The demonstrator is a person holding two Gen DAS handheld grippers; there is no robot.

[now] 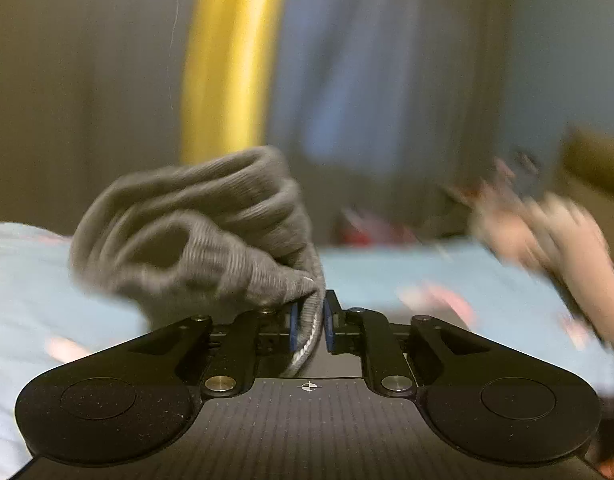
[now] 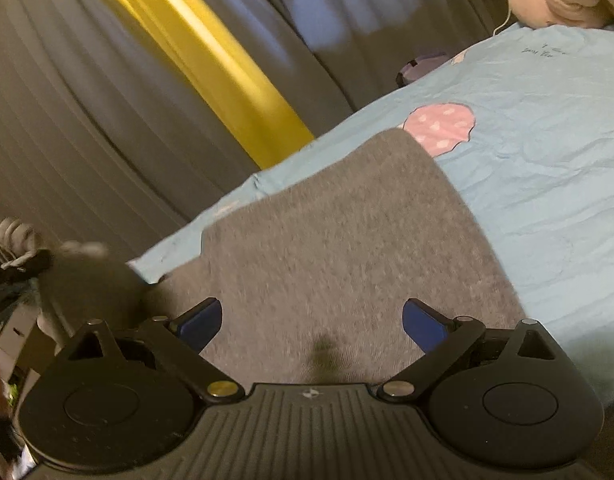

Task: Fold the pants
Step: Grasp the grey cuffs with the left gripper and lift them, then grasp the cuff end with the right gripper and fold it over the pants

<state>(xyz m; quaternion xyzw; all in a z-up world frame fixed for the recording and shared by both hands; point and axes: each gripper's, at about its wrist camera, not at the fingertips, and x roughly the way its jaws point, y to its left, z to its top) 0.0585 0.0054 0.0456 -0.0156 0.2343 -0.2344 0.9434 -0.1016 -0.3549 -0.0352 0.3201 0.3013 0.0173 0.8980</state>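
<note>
**Left claw lifts a ribbed edge while the right hangs over the flat cloth**

We have the grey pants (image 2: 339, 248) spread on the bed (image 2: 547, 160), over a pale blue sheet with a pink spotted patch. Our left claw (image 1: 309, 326) is closed tight on a ribbed edge of the pants (image 1: 211, 240), which looks like a cuff or waistband, and the cloth bunches up in a soft lump above the blue pads (image 1: 294, 326). Our right claw (image 2: 311, 324) is spread wide and holds nothing; it hangs low over the flat grey cloth, pointed along it toward the far edge of the bed.

We judge the knit to be light, soft and stretchy, so it will sag and crumple from any single pinch. The ribbed hem is the thickest part and the surest place to grip. A second hold on a matching corner would keep the fold square.

The left view is blurred; our right hand (image 1: 547, 232) shows there only as a smear.
</note>
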